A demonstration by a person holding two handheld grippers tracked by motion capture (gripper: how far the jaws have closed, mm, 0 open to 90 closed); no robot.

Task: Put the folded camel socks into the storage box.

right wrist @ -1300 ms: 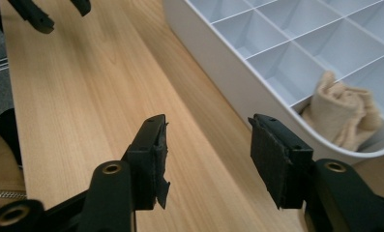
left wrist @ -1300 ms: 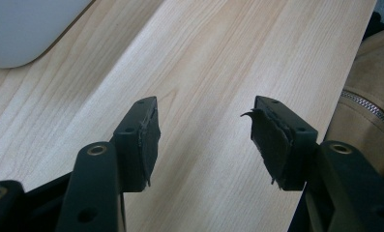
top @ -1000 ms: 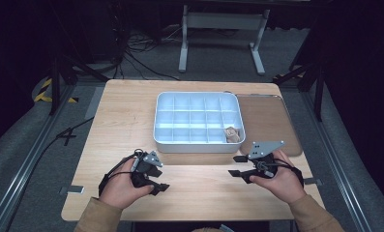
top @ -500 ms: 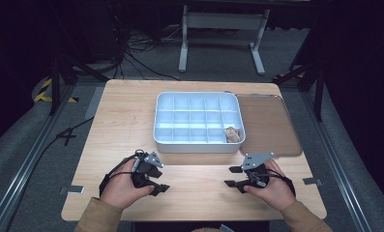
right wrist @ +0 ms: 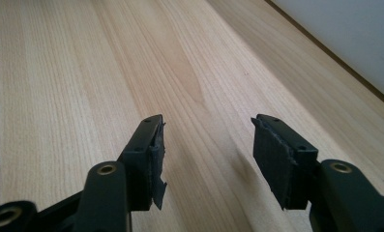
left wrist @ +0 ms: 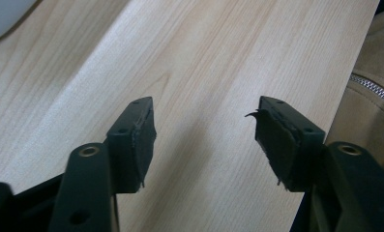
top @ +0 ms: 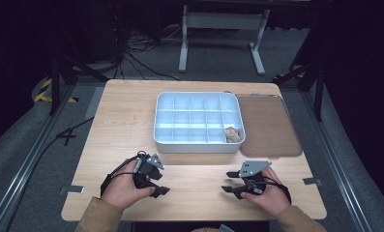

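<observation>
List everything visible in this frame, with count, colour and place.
Compartment tray: one, white-blue, centre of the table.
Small object: one, beige, in the tray's near right compartment.
Lid: one, brown, flat on the table, right of the tray.
Table: one, light wood.
Metal stand: one, grey, on the floor beyond the table.
Cables: several, black, on the floor at far left.
Left gripper: one, black, open, near left of the table.
Right gripper: one, black, open, near right of the table.
</observation>
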